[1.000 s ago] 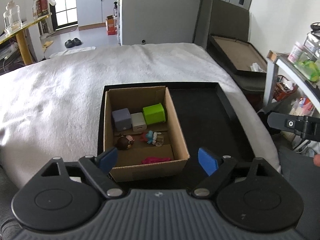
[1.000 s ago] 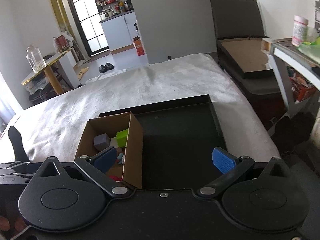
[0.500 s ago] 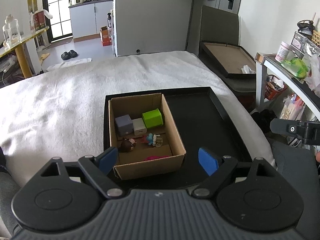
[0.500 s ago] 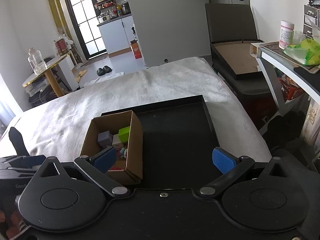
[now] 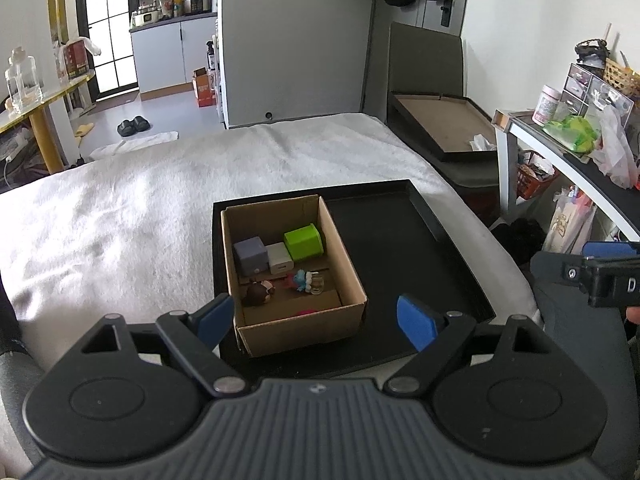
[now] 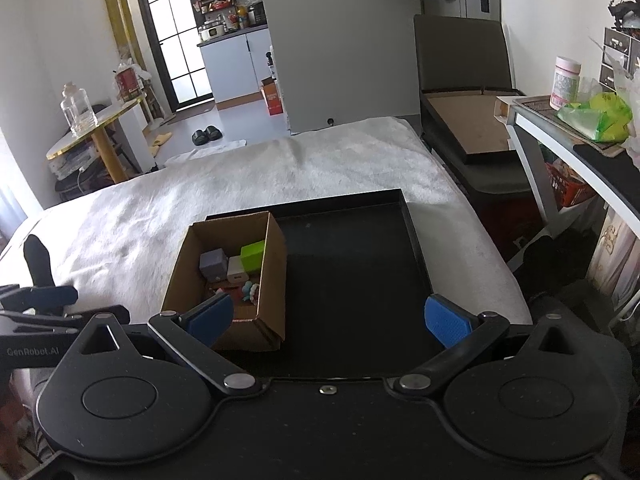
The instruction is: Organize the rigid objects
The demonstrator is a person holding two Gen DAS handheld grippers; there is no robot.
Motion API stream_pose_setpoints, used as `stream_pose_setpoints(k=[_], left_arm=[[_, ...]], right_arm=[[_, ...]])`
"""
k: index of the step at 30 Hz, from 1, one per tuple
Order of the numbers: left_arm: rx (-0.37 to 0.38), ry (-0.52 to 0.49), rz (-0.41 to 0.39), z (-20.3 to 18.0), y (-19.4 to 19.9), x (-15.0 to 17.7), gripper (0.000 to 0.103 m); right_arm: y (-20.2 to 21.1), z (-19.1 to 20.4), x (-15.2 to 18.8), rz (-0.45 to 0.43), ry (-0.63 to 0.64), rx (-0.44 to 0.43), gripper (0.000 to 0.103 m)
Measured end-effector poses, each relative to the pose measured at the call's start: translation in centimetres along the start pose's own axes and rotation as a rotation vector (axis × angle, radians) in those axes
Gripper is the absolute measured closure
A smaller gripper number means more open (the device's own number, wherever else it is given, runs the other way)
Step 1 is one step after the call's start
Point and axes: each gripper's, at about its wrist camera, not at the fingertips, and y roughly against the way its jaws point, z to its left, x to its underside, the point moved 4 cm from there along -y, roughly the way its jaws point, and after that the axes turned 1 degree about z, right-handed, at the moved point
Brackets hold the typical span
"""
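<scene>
An open cardboard box [image 5: 344, 276] [image 6: 276, 264] stands in the left part of a black tray [image 5: 400, 248] [image 6: 352, 264] on a white blanket. Inside it sit a green cube [image 5: 303, 242] [image 6: 253, 255], a white cube [image 5: 280, 258], a grey-purple cube [image 5: 250, 256] [image 6: 213, 262], a brown round figure [image 5: 259, 293], a blue and white figure [image 5: 306, 281] and something pink [image 5: 305, 312] by the near wall. My left gripper [image 5: 316, 322] hangs open and empty above the box's near edge. My right gripper [image 6: 328, 318] is open and empty above the tray's near part.
The white blanket [image 5: 120, 216] covers the bed around the tray. A dark chair holding a shallow brown tray [image 5: 444, 128] stands at the far right. A cluttered shelf [image 5: 580, 136] lines the right side. A yellow table [image 6: 100, 120] with a glass bottle is far left.
Both grippers have drawn back and risen, so the box and tray look smaller and farther off. Their jaws kept the same width. Nothing in the box has moved.
</scene>
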Motion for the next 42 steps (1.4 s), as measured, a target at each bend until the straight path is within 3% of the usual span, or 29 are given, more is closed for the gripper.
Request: stream_pose_setpoints(k=[42], left_arm=[[-0.011, -0.024, 0.009, -0.4, 0.8, 2.1, 0.015]], right_arm=[[1.6, 1.4, 2.2, 0.004, 0.048, -0.034, 0.000]])
